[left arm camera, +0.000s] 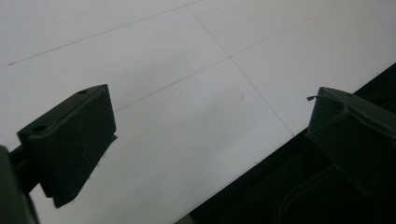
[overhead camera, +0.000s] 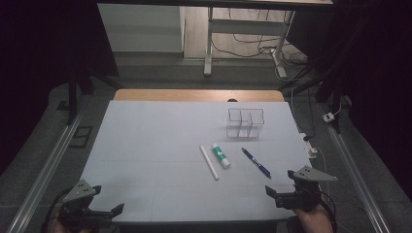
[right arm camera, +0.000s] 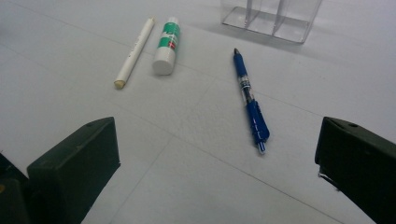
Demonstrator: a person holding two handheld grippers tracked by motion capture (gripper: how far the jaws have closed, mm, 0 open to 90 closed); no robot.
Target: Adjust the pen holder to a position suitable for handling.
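- White sheet point(overhead camera: 160, 145) covers the table in front of you, and everything you work with lies on its right half.
- Your right gripper point(overhead camera: 283, 193) sits at the near right edge of the sheet, jaws spread wide with nothing between them.
- From the right gripper view, the blue pen point(right arm camera: 249, 100) lies on the sheet ahead of the jaws, nearest to them of all the items, its tip pointing away toward the organiser.
- In the high view that blue pen point(overhead camera: 256, 162) lies at a slant, just ahead of your right gripper and apart from it.
- Left of the pen you have a glue stick point(overhead camera: 220, 155) with a green and white label, and beside it a white stick point(overhead camera: 209, 162); the two lie near each other but apart.
- Behind them stands a clear plastic organiser point(overhead camera: 245, 123) with several compartments, upright.
- Your left gripper point(overhead camera: 108, 206) rests at the near left corner of the sheet, well apart from all the items; its jaws are spread wide over bare sheet and grasp nothing.
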